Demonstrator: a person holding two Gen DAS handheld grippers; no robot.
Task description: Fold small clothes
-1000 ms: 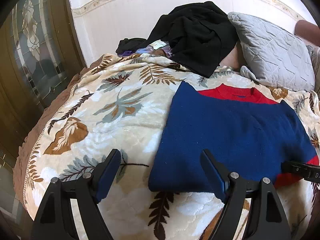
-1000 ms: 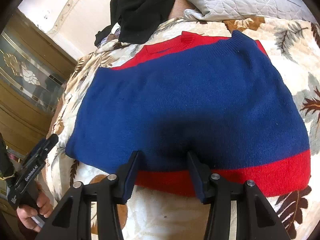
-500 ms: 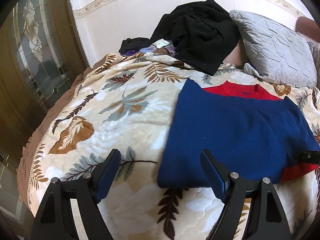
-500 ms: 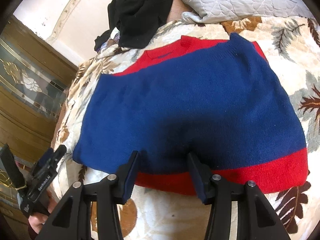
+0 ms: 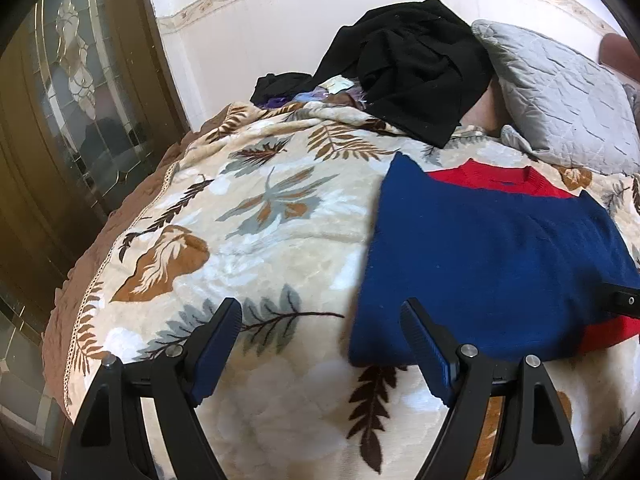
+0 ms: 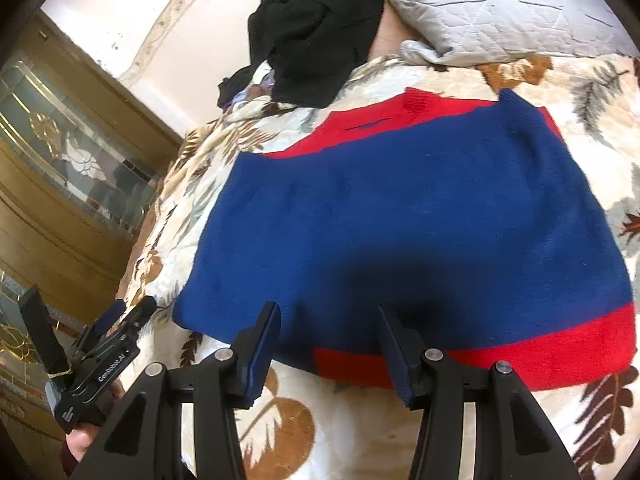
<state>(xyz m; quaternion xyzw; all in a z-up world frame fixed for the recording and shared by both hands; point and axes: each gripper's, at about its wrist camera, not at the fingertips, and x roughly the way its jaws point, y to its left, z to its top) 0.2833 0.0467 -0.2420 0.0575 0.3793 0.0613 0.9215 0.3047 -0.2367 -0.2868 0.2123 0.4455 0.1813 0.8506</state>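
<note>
A folded blue sweater with red collar and red hem lies flat on the leaf-patterned blanket. My left gripper stands open above the blanket, at the sweater's near left corner, with nothing between its fingers. In the right wrist view my right gripper hovers open over the sweater's near edge, by the red hem, and its pads press on nothing. The left gripper also shows at the lower left of that view, held in a hand. A tip of the right gripper shows at the right edge of the left wrist view.
A pile of black clothes lies at the head of the bed beside a grey quilted pillow. A wooden door with patterned glass stands to the left. The blanket's left edge drops off the bed.
Both grippers have drawn back a little from the sweater; in the left wrist view it has slid rightwards. The jaws stayed as they were.
</note>
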